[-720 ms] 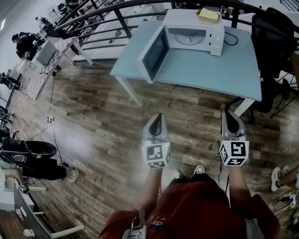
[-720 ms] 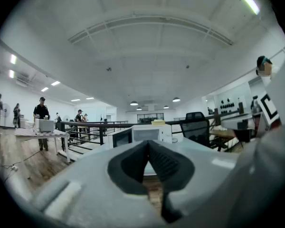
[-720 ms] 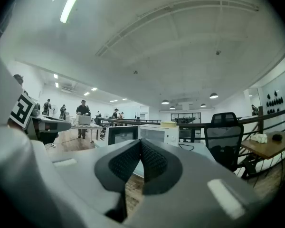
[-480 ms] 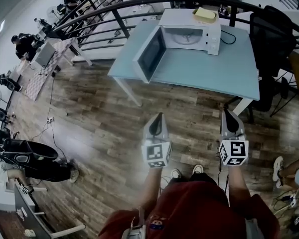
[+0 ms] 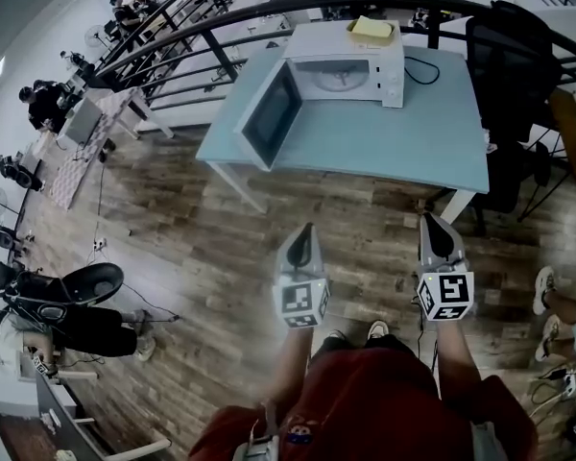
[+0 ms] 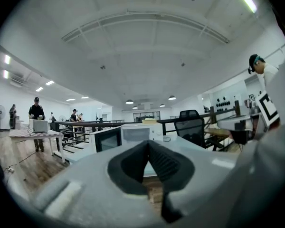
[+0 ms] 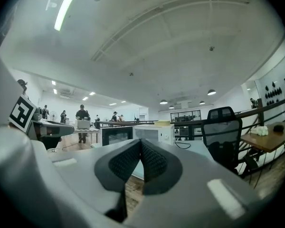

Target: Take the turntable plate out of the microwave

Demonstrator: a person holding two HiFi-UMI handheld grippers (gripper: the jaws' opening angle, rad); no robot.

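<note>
The left hand-held gripper (image 5: 304, 229) was held level with its jaws pressed together and nothing between them. The right hand-held gripper (image 5: 429, 219), just beside it, was likewise closed and empty. Both hung over the wooden floor (image 5: 202, 238), well short of the pale blue surface (image 5: 403, 137) ahead of them.

On that surface stood the microwave (image 5: 389, 65). Its door (image 5: 269, 113) was swung wide open, ahead of the left hand-held gripper and a little off to its left. The turntable plate (image 5: 338, 77) lay flat inside the cavity, far ahead and between the lines of the two hand-held grippers. A yellow block (image 5: 372, 29) rested on top of the microwave, clear of the opening.

The step in hand looked to be the approach, with the plate untouched. To do it well, the person would likely need to close the distance first and spread the jaws before reaching the cavity. The right hand-held gripper seemed to have the freer path, since the door stood on the other side. A level, low entry onto the plate's near rim seemed best. The plate should then be lifted slightly before it is drawn out, as it is probably smooth and apt to slip if tilted.
</note>
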